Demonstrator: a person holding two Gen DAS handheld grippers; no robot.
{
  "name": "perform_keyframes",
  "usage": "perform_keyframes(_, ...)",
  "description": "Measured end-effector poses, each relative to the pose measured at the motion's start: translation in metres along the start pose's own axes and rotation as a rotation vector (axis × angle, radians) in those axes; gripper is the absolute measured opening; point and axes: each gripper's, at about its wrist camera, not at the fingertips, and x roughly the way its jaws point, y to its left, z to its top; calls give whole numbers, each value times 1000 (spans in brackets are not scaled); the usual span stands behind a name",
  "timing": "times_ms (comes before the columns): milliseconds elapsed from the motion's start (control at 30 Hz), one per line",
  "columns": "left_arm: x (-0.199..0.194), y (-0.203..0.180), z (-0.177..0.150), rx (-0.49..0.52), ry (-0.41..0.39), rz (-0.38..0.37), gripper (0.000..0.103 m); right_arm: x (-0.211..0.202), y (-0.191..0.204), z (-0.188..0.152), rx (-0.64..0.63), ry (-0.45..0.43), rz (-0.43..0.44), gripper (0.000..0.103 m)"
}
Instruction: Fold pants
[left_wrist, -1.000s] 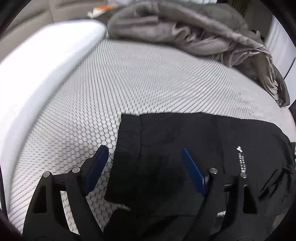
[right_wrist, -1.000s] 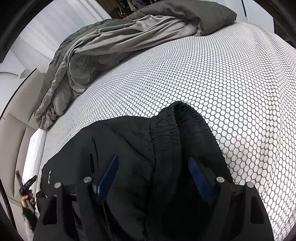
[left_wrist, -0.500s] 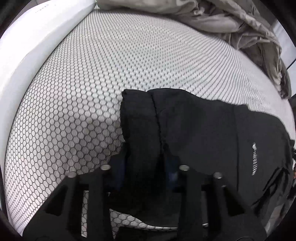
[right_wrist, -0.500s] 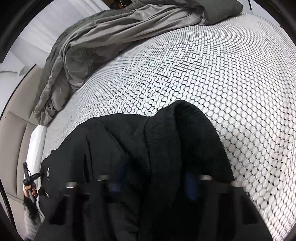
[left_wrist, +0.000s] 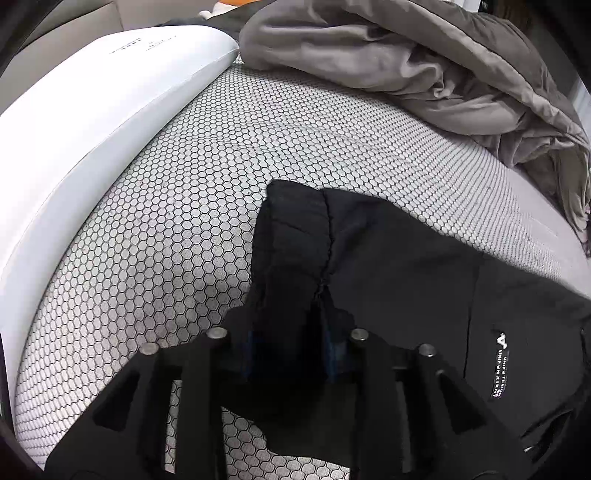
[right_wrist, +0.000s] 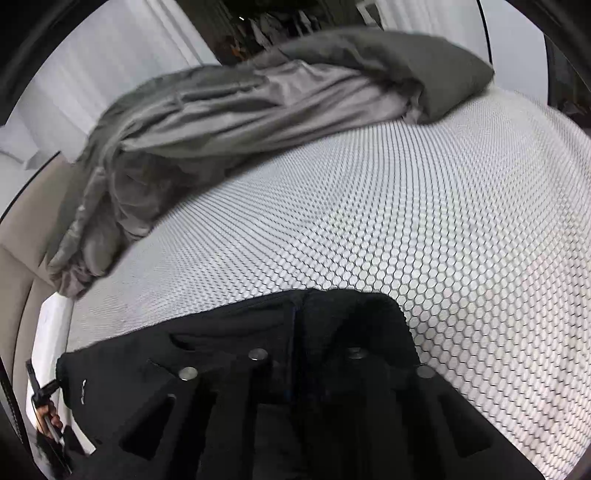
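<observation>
**Both grippers pinch black pants on a bed**

Left wrist view: the left gripper (left_wrist: 288, 354) is nearly closed and opening slightly, its blue pads clamped on a bunched hem of the black pants (left_wrist: 406, 266). The pants lie on a honeycomb-patterned sheet (left_wrist: 177, 206), with a white pillow (left_wrist: 85, 110) left and a grey duvet (left_wrist: 424, 62) behind.

Right wrist view: the right gripper (right_wrist: 306, 380) is closing, with pants fabric (right_wrist: 221, 332) between its jaws. The same sheet (right_wrist: 424, 221) and duvet (right_wrist: 258, 96) lie beyond.

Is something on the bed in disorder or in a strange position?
The grey blanket lies crumpled at the far edge of the mattress. The black pants are bunched where the left gripper pinches them.
</observation>
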Motion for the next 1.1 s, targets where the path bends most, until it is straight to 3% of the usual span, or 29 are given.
perform_keyframes(67, -10, 8, -3, -35, -36, -36, 32, 1, -6, -3, 26, -1, -3, 30)
perform_keyframes(100, -22, 12, -2, -43, -55, -39, 37, -5, -9, -7, 36, -16, -4, 39)
perform_keyframes(200, -63, 8, -20, -31, -124, -28, 45, -33, -11, -21, 33, -65, 28, 50)
perform_keyframes(267, -97, 12, -33, -26, -178, -59, 64, -66, -13, -40, 12, -102, 53, 61)
perform_keyframes(300, -112, 12, -39, -23, -199, -73, 83, -80, -13, -48, 5, -118, 64, 71)
perform_keyframes(333, -126, 14, -44, -22, -225, -85, 95, -96, -13, -60, -6, -137, 71, 74)
perform_keyframes(400, -156, 14, -66, -14, -268, -104, 102, -130, -10, -86, -33, -184, 93, 94)
perform_keyframes(467, -172, 13, -88, 2, -268, -139, 102, -161, -14, -114, -42, -215, 108, 102)
perform_keyframes(633, -205, 22, -159, -11, -238, -205, 102, -198, -43, -186, 22, -172, 130, 102)
perform_keyframes(867, -204, 30, -226, -74, -207, -179, 102, -218, -96, -269, 198, -122, 103, 96)
perform_keyframes(967, -209, 37, -247, -79, -199, -161, 102, -216, -105, -288, 246, -87, 103, 95)
perform_keyframes(1033, -210, 41, -256, -107, -202, -161, 102, -203, -109, -294, 299, -46, 191, 94)
perform_keyframes(1100, -204, 37, -254, -117, -204, -159, 102, -186, -112, -293, 363, -19, 272, 84)
